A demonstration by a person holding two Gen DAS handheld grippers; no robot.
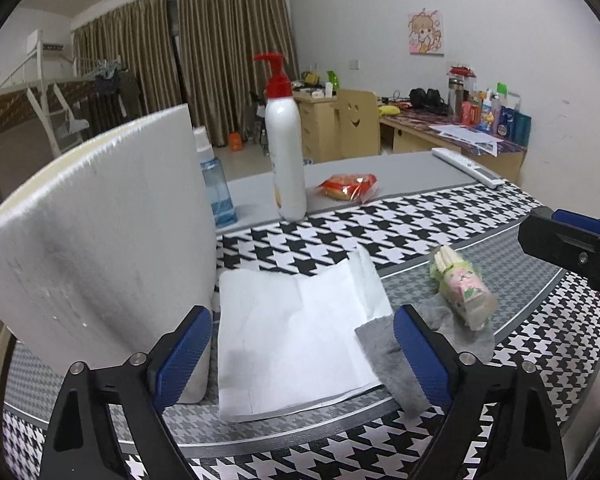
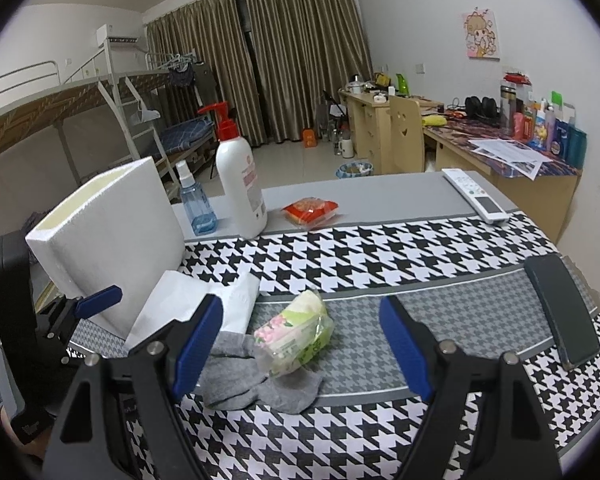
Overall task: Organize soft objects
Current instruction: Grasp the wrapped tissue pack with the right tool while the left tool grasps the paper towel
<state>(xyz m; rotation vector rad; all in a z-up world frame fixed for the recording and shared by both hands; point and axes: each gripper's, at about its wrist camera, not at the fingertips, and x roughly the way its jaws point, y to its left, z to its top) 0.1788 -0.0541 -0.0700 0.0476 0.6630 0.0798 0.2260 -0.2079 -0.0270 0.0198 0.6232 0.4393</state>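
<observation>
While both tools stand spread and empty, the soft things lie grouped at the near middle of the table point(image 2: 380, 200): a folded white tissue sheet point(image 1: 296, 336), a grey sock point(image 2: 256, 388) and a tissue packet point(image 2: 296, 340) resting across the sock. Left hand-held gripper point(image 1: 300, 360) straddles the white sheet with its jaws wide, one blue pad just beside the white foam box point(image 1: 96, 240) and the other over the sock's edge; no pad presses on anything, so the sheet is bracketed, not gripped. Right hand-held gripper point(image 2: 300, 344) hangs released above the packet and sock, jaws on either side, apart from both. Such placement suggests a division of labour, each hand taking the soft item nearest it, with the open-topped foam box as the likely receptacle, though that is a judgement. Room for moving is narrow on the left, where the box wall crowds the left pad, and the overlap of sheet, sock and packet risks dragging one with another. Open cloth lies to the right as far as the dark phone point(image 2: 560, 312); the pump bottle point(image 2: 240, 184), spray bottle point(image 2: 194, 204), snack bag point(image 2: 310, 208) and remote point(image 2: 476, 196) stand well back
</observation>
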